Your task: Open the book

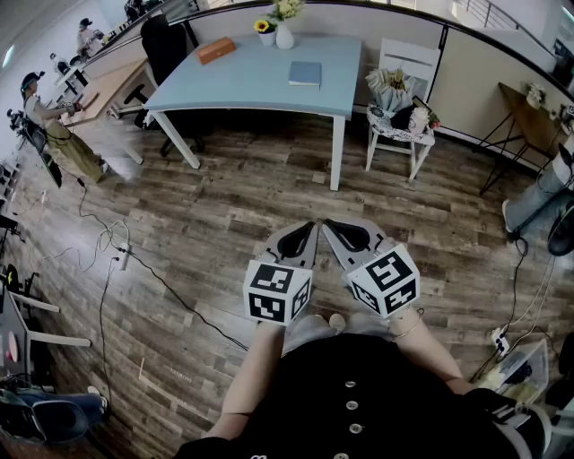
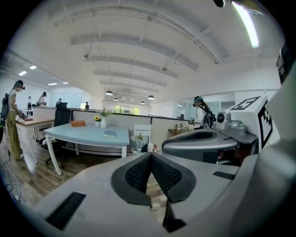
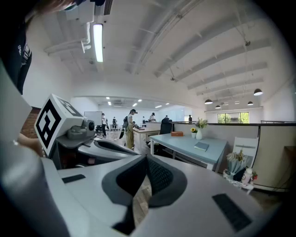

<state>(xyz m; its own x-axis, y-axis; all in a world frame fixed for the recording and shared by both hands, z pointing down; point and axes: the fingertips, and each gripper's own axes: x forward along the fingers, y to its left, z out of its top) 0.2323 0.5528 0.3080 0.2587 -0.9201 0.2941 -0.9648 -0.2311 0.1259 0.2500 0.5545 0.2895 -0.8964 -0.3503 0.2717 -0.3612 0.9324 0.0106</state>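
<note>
Open-plan office — pale blue desk (image 1: 242, 85) at centre; low partition wall (image 1: 395, 25) behind it, black swivel chair (image 1: 164, 45) at its far-left corner, wooden desk (image 1: 108, 85) to its left, pendant lamps (image 2: 109, 93) overhead.

The grey left gripper (image 1: 307, 235) and the grey right gripper (image 1: 335, 231) hang side by side over the brown wood-plank floor (image 1: 206, 224), their tips close together (each pair of jaws looks drawn to a point). Well beyond both tips stands a pale blue rectangular table (image 1: 242, 90). On it, straight ahead of the left gripper, lies a closed blue-grey book (image 1: 305, 73), with a white vase of yellow flowers (image 1: 284, 36) just past it and a flat orange box (image 1: 216, 50) further left.
</note>
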